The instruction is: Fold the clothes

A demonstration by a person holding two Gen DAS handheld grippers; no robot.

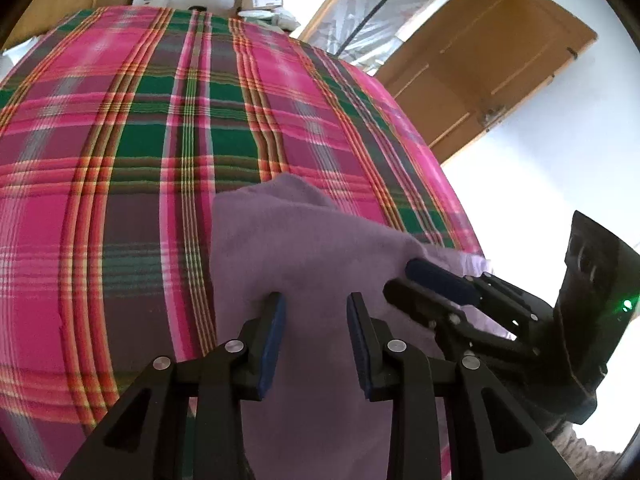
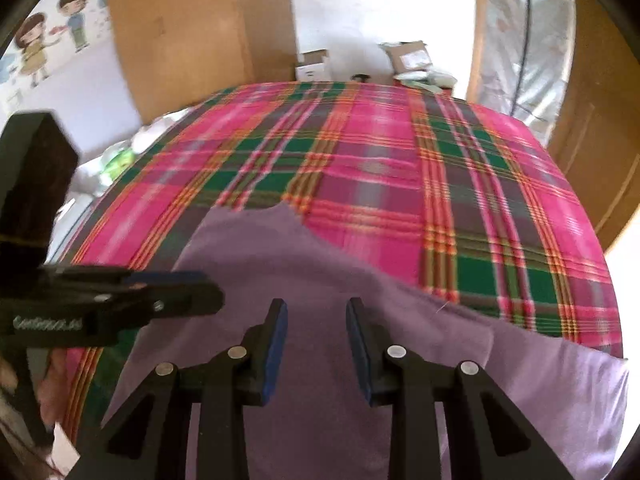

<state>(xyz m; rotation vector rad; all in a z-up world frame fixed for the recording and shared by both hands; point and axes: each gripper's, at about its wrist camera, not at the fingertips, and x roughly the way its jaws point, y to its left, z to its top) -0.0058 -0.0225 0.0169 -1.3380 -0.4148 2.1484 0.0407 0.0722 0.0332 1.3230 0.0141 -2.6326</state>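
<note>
Pink-and-green plaid bedspread fills the background, and on its near edge we see the purple garment lying flat. We hold our left gripper low over the cloth, fingers spread and gripping nothing. Our right gripper hovers likewise, fingers apart, empty. Pale lettering on the left gripper's body in the right wrist view is too blurred to read.

Right claw gapes above purple garment on plaid bedspread.
</note>
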